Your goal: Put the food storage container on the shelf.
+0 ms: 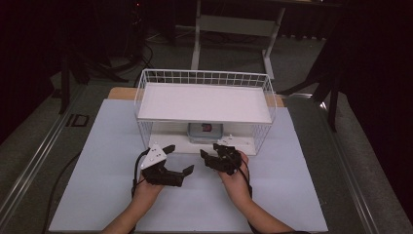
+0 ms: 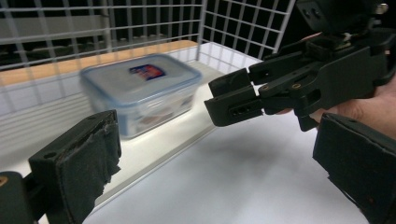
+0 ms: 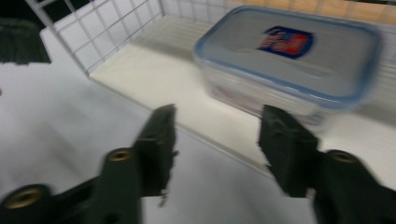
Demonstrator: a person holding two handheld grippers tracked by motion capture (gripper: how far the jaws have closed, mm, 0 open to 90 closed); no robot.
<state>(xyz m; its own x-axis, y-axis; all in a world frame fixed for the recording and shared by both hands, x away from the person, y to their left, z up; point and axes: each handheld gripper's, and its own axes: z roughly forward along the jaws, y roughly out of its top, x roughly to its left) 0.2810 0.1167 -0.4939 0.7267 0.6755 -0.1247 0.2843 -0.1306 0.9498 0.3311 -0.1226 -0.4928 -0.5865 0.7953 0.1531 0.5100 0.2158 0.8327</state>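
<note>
My left gripper point(image 1: 179, 158) and right gripper point(image 1: 208, 151), jaws spread and empty, hover over the bench point(image 1: 97, 161) just before the wire rack point(image 1: 146, 92). The lidded plastic container point(image 1: 205, 131) sits on the rack's lower shelf, near both grippers, untouched.

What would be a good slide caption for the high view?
Two open hand-held grippers, left gripper and right gripper, face a lidded container under a wire shelf.
</note>
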